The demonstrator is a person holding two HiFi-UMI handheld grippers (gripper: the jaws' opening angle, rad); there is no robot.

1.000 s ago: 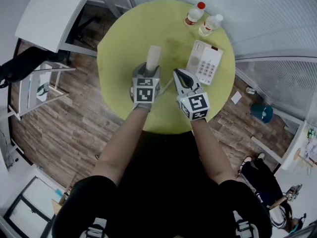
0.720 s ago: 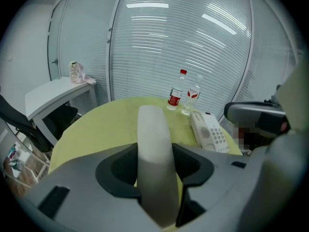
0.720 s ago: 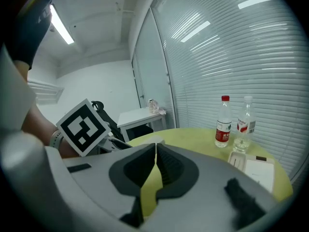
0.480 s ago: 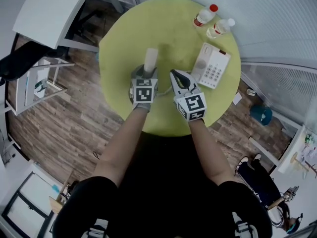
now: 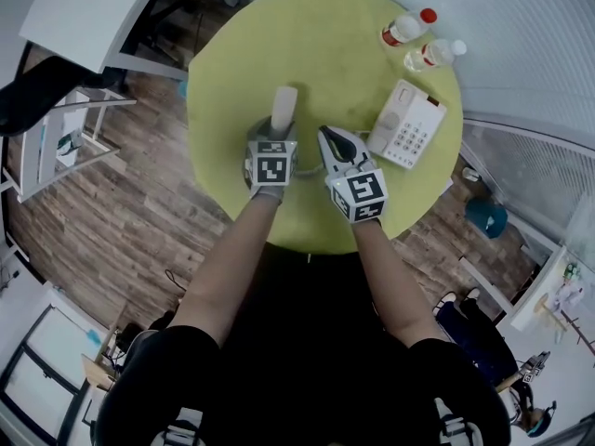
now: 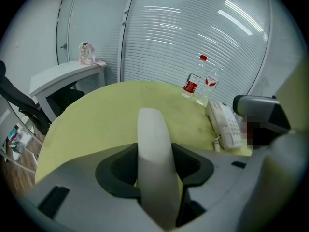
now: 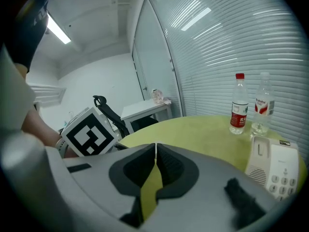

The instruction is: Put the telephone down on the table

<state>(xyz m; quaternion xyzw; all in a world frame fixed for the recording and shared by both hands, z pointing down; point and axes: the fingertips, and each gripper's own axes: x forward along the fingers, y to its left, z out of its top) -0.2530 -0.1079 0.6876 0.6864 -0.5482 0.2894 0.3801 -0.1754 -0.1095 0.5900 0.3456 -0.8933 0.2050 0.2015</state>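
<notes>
The telephone handset (image 5: pixel 284 108), long and white, is clamped in the left tongs (image 5: pixel 278 130). It sticks out past them over the round yellow bench (image 5: pixel 232 72). The telephone base (image 5: pixel 409 124) with its buttons sits on the bench to the right, near a red-capped bottle (image 5: pixel 409 28) and a clear bottle (image 5: pixel 434 56). The right tongs (image 5: pixel 328 139) are pressed together with nothing in them, just beside the left tongs.

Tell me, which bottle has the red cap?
The bottle farther from the telephone base; its neighbour, nearer the base, has a white cap.
</notes>
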